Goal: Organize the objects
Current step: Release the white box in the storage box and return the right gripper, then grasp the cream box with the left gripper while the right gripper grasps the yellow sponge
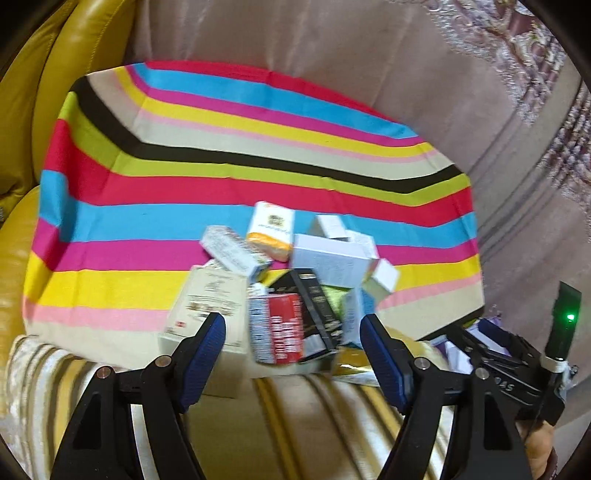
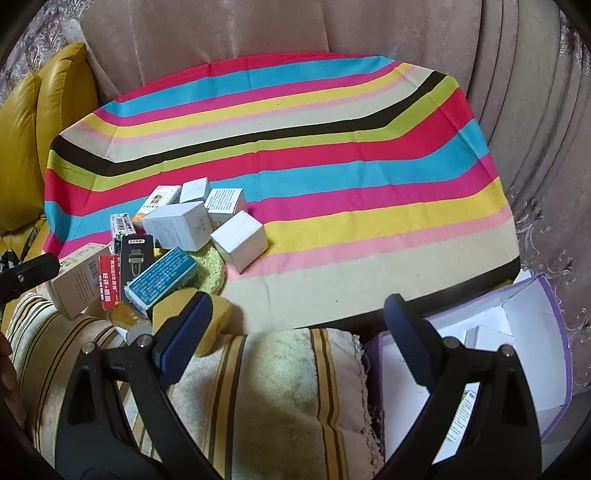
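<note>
A jumble of small cartons lies on a striped cloth [image 1: 184,206]. In it are a red box [image 1: 282,328], a black box [image 1: 317,314], a tall beige box [image 1: 207,299] and a white box [image 1: 328,258]. My left gripper [image 1: 291,321] hovers just short of the red and black boxes, open, with nothing between its blue pads. In the right wrist view the same pile sits at the left, with a teal box [image 2: 160,277] and a white cube [image 2: 240,238]. My right gripper [image 2: 299,301] is open and empty over the cloth's near edge, beside a purple box [image 2: 557,325].
A beige striped towel [image 2: 277,387] covers the near edge under both grippers. A yellow leather cushion [image 1: 74,74] rises at the left, and a pink upholstered back [image 2: 221,33] stands behind the cloth. A yellow sponge [image 2: 218,314] and a green pad [image 2: 212,266] lie by the pile.
</note>
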Motion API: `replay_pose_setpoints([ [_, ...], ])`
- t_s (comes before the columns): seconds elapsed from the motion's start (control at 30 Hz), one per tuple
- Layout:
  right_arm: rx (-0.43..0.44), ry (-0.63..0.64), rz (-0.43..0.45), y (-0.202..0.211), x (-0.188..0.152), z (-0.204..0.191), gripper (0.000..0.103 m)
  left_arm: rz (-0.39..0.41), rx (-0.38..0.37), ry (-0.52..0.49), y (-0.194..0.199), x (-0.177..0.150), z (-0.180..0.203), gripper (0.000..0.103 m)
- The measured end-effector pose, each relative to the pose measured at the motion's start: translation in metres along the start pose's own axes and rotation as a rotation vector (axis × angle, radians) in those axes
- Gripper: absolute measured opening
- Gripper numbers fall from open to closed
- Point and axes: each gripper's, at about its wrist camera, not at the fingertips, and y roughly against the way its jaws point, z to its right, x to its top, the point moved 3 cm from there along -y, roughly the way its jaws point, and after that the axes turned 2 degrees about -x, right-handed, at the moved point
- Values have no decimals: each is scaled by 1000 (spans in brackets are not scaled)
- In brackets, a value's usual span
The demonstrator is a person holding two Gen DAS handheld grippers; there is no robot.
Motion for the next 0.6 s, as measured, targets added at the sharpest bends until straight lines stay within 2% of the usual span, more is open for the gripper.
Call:
replay_pose_setpoints([
  [0.2, 30, 7, -28, -7, -3, -4, 95, -29, 49, -32, -1, 1, -11, 77],
  [0.23, 34, 5, -30, -8, -4, -4, 95, -24, 58, -34, 2, 1, -11, 77],
  [0.3, 40, -5, -32, -8, -4, -2, 95, -14, 31, -50, 7, 2, -10, 77],
  [0.4, 59, -4, -42, -11, -5, -2, 95, 13, 85, -51, 11, 4, -15, 81],
  [0.5, 62, 18, -45, -12, -5, -9, 95, -26, 124, -19, -2, 2, -25, 82],
  [0.6, 71, 59, -46, -11, -5, -20, 95, -74, 132, -5, -17, -3, -30, 82],
])
